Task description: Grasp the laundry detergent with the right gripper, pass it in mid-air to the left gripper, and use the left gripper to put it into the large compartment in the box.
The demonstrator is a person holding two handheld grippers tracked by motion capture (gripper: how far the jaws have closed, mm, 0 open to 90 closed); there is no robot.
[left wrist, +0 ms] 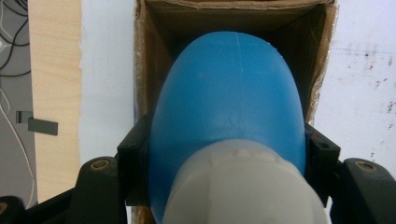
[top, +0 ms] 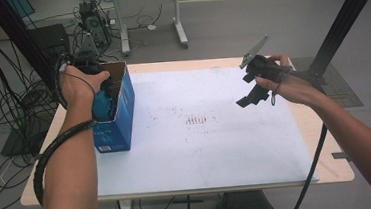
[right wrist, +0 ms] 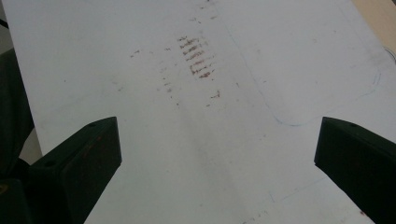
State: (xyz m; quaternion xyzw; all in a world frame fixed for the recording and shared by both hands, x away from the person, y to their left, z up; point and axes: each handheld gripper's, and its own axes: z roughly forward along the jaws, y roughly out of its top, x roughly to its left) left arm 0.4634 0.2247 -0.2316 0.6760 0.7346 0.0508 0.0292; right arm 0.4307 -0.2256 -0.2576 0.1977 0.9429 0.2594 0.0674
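Observation:
A blue bottle (left wrist: pixel 229 107) with a white cap (left wrist: pixel 243 186) points bottom first into an open blue cardboard box (top: pixel 116 110) at the table's left side. My left gripper (left wrist: pixel 228 154) is shut on the bottle, its jaws pressing the bottle's two sides just above the box's mouth (left wrist: pixel 149 56). In the high view the bottle (top: pixel 102 103) shows partly inside the box under the left hand. My right gripper (top: pixel 246 99) hangs open over the right part of the white sheet (top: pixel 201 133), with nothing between its jaws in the right gripper view (right wrist: pixel 217 149).
The white sheet (right wrist: pixel 140 60) covers most of the wooden table (top: pixel 326 138) and carries reddish smudges (top: pixel 197 119) at its middle. Cables (top: pixel 3 114) and a desk's legs (top: pixel 180 29) lie on the floor beyond. A black frame post (top: pixel 347 16) rises at the right.

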